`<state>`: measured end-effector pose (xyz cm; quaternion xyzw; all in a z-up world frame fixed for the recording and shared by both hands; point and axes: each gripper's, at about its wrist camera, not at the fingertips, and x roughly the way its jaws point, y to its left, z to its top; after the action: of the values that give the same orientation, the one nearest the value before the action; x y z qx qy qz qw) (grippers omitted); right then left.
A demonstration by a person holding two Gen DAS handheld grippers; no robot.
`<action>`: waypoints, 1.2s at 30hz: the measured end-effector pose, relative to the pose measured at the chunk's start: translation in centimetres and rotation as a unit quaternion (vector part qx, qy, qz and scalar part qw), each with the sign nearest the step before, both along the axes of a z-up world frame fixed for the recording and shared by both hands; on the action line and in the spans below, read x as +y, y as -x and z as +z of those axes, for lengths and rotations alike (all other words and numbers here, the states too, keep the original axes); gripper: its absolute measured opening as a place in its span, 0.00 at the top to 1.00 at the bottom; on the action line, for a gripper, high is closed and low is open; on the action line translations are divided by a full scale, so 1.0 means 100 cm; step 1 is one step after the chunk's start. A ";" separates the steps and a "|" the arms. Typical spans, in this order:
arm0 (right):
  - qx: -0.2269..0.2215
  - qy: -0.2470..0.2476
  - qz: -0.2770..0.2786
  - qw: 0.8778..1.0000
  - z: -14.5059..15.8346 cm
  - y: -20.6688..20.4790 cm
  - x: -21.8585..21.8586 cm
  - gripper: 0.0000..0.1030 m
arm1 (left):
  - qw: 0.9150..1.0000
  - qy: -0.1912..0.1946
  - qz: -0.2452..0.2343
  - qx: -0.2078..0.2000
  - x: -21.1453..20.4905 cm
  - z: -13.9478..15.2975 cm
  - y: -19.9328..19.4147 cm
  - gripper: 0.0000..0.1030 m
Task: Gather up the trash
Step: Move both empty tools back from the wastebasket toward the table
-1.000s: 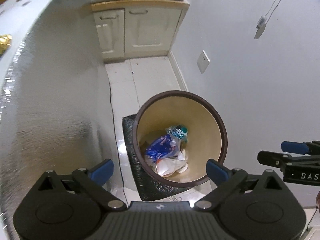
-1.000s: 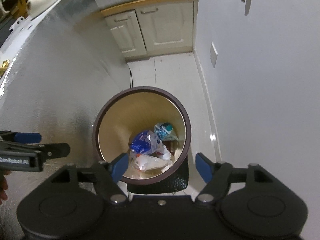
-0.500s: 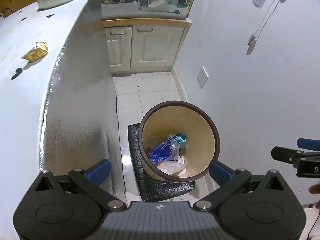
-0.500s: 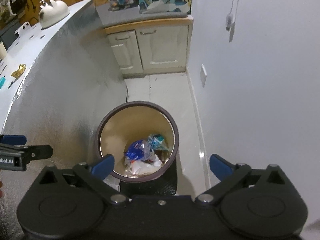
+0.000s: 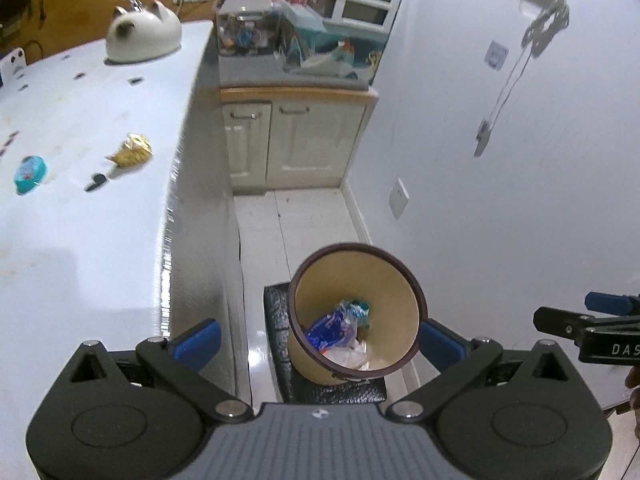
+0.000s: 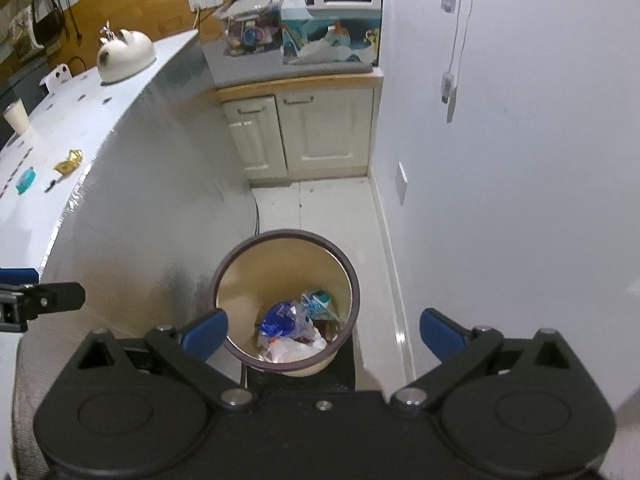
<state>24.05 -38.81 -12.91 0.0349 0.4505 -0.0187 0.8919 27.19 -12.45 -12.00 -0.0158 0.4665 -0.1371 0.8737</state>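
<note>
A tan bin with a dark rim stands on the floor below both grippers. In it lie a blue wrapper, a teal packet and white plastic. On the white countertop rest a crumpled gold wrapper, a small teal item and a small black piece. My left gripper is open and holds nothing. High over the bin, my right gripper is open wide, also with nothing in it.
A black mat lies under the bin, between the silver counter side and the white wall. Cream cabinets close the far end of the aisle. A white cat-shaped container and a cup stand on the counter.
Both grippers have risen and drawn back from the bin, so it looks smaller and the countertop with its litter has come into view. The right jaws spread wider.
</note>
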 end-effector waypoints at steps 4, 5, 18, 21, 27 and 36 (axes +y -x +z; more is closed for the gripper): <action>-0.020 -0.002 -0.002 1.000 0.015 0.014 0.013 0.00 | 1.000 0.008 0.005 -0.021 0.022 0.018 0.014 0.00; -0.024 -0.002 -0.001 1.000 0.018 0.017 0.018 0.00 | 1.000 0.009 0.006 -0.025 0.027 0.021 0.017 0.00; -0.077 -0.007 0.017 0.997 0.055 0.045 0.101 0.00 | 0.996 0.022 0.048 -0.070 0.123 0.058 0.063 0.00; -0.084 -0.008 0.029 0.996 0.061 0.049 0.125 0.00 | 0.995 0.027 0.065 -0.076 0.150 0.062 0.072 0.00; -0.088 -0.006 0.057 0.994 0.069 0.054 0.177 0.00 | 0.991 0.027 0.095 -0.086 0.207 0.070 0.086 0.00; -0.110 -0.008 0.105 0.988 0.079 0.055 0.267 0.00 | 0.986 0.007 0.124 -0.113 0.300 0.089 0.090 0.00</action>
<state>18.53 -12.15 -5.06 -0.0032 0.3510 0.0828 0.9327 18.24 17.56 -3.11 -0.0638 0.3579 -0.0316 0.9310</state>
